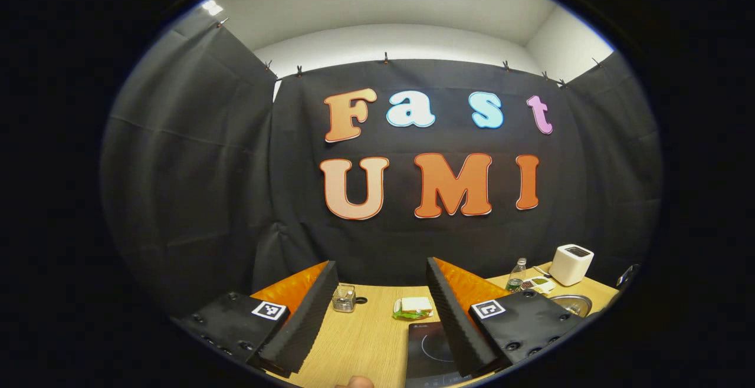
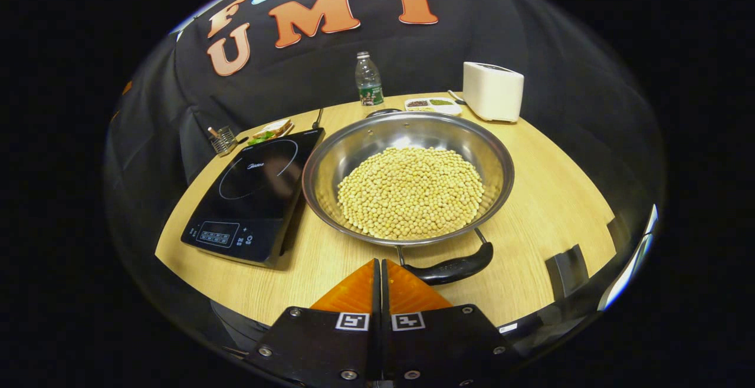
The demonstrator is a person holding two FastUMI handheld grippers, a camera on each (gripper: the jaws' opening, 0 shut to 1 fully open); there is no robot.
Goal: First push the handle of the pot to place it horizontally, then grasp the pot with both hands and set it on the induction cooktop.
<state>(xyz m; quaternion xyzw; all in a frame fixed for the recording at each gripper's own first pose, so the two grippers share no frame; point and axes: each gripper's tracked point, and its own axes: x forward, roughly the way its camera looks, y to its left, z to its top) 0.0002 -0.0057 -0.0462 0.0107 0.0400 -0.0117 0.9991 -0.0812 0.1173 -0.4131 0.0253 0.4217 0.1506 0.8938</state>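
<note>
A steel pot [image 2: 365,140] full of yellow beans stands on the wooden table in the right gripper view. Its black near handle [image 2: 457,268] points toward me and lies skewed to the right. A second handle [image 2: 383,111] peeks over the far rim. The black induction cooktop [image 2: 253,193] lies directly left of the pot, almost touching it. My right gripper [image 2: 380,262] is shut on nothing, its tips just short of the pot's near rim, beside the handle's left end. In the left gripper view, my left gripper [image 1: 380,265] is open and held high over the cooktop [image 1: 427,347], with the pot's rim [image 1: 571,301] at the right.
At the back of the table stand a white toaster [image 2: 493,91], a water bottle [image 2: 368,81] and a small dish of condiments [image 2: 430,104]. A sandwich [image 2: 271,130] and a glass holder [image 2: 222,139] sit behind the cooktop. A dark block [image 2: 566,270] sits at the table's right edge.
</note>
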